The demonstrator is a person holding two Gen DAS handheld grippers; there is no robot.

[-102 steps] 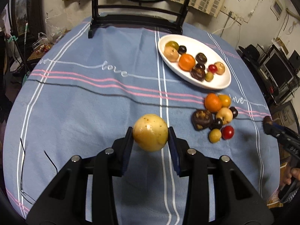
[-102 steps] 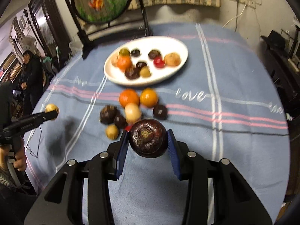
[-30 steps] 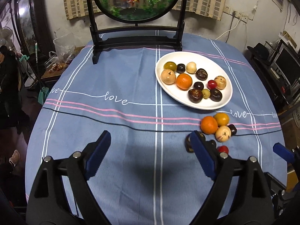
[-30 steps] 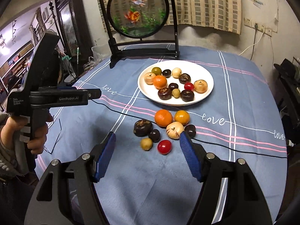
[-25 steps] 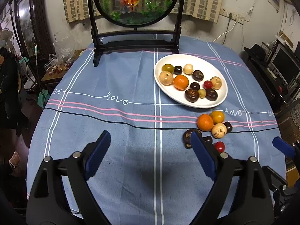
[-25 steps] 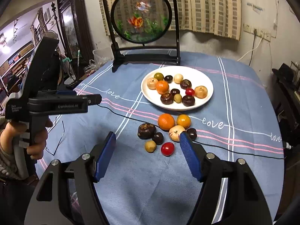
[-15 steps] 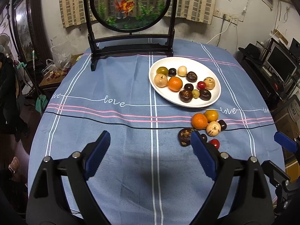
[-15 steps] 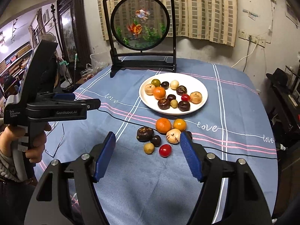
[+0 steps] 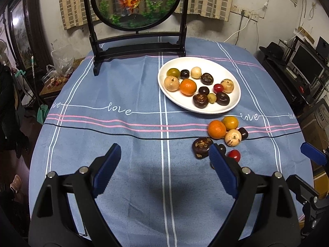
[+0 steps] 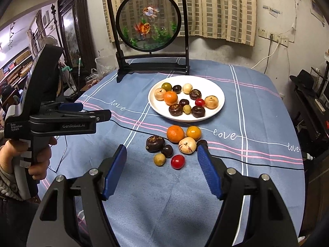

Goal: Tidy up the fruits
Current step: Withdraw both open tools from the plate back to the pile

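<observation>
Blue-grey tablecloth (image 10: 257,111), striped in white, pink and black and lettered "love", covers a round table. White oval plate (image 9: 230,76): sits right of centre toward the far edge, just in front of a black-framed round goldfish screen (image 10: 149,22); in the left wrist view its long axis runs from near right to far left. Contents, eleven fruits: one mandarin (image 9: 188,87), two tan round fruits, one pale one, one green one, one small yellow-green one, one red cherry tomato, four dark brown ones. Loose fruit cluster (image 10: 176,144): lies on the cloth just in front of the plate, not touching it, pieces mostly touching one another. Contents: an orange mandarin (image 10: 175,133) and a smaller yellow-orange one (image 10: 193,132) nearest the plate; a tan fruit (image 10: 187,145); a large dark wrinkled fruit (image 10: 155,143) with its stem end facing up; two small dark ones; a small yellow-green one (image 10: 159,159); a red cherry tomato (image 10: 177,161) nearest the grippers. Left gripper (image 9: 163,160): jaws spread wide, nothing between them, above bare cloth left of the cluster. Right gripper (image 10: 162,160): jaws spread, empty, raised above the table and aimed at the cluster. Hand (image 10: 39,160) grips the left tool's handle, seen from the right wrist view.
</observation>
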